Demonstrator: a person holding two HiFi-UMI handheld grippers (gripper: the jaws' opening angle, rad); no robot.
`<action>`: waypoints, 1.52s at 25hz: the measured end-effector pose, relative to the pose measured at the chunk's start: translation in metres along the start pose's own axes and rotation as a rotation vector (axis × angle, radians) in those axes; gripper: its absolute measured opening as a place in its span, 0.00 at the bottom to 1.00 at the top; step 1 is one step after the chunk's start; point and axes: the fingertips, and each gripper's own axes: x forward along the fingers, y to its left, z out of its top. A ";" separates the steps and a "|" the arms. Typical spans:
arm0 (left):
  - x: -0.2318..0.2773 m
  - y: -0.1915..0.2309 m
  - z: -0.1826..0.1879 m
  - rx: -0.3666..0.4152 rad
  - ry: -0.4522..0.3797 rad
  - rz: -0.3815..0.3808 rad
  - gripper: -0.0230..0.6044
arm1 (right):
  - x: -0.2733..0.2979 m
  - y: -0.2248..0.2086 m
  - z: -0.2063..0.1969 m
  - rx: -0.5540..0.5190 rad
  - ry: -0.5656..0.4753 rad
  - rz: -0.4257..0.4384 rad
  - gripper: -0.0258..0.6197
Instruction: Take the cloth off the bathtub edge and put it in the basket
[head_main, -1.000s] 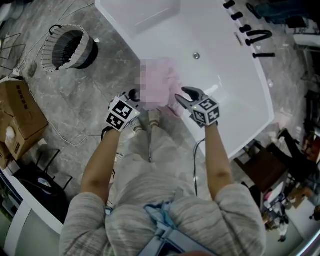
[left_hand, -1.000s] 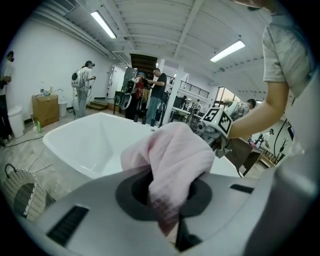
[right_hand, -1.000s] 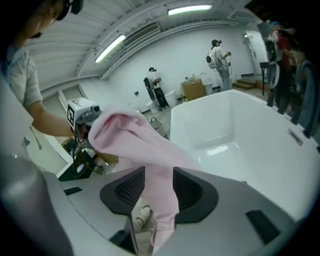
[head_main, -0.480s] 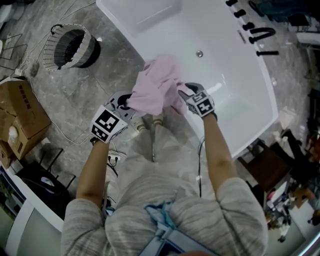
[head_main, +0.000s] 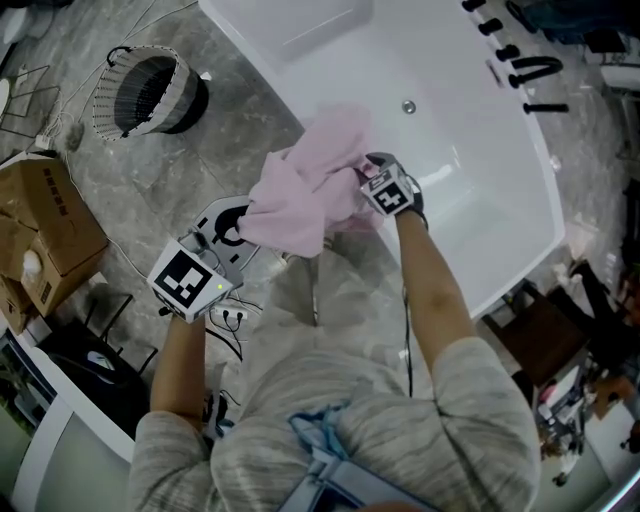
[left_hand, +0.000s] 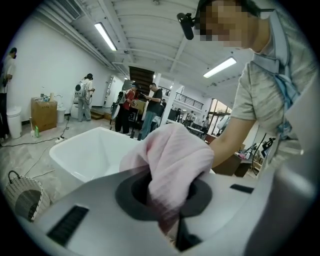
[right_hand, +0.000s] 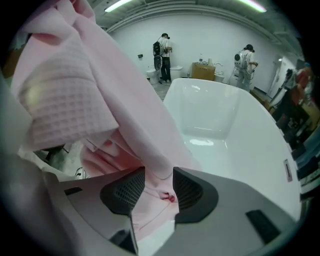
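The pink waffle-weave cloth (head_main: 305, 190) hangs in the air over the floor beside the white bathtub (head_main: 470, 140), stretched between my two grippers. My left gripper (head_main: 238, 222) is shut on the cloth's left end; in the left gripper view the cloth (left_hand: 175, 160) bulges out of the left gripper (left_hand: 167, 192), whose jaws stand closed. My right gripper (head_main: 367, 178) holds the right end; in the right gripper view a fold of cloth (right_hand: 100, 100) is pinched between the two dark pads of the right gripper (right_hand: 159, 187). The wicker basket (head_main: 150, 90) stands on the floor at the far left.
A cardboard box (head_main: 40, 240) sits at the left edge, with cables (head_main: 130, 275) running over the grey stone floor. Black taps (head_main: 525, 70) line the tub's far rim. Furniture and clutter (head_main: 540, 340) crowd the right side. Several people (left_hand: 150, 107) stand in the background.
The cloth has come up off the tub edge and spread out. My left gripper has drawn back and to the left with its end. The right gripper has closed in on the cloth's right side.
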 end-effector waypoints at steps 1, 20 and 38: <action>-0.003 -0.002 0.005 -0.002 -0.007 -0.006 0.09 | 0.003 -0.001 0.001 -0.005 0.003 -0.006 0.27; -0.032 -0.017 0.046 0.094 -0.024 -0.102 0.09 | 0.022 0.036 0.056 -0.181 0.013 0.164 0.08; -0.104 0.047 0.115 0.114 -0.187 0.137 0.09 | -0.103 -0.012 0.185 0.503 -0.483 0.264 0.07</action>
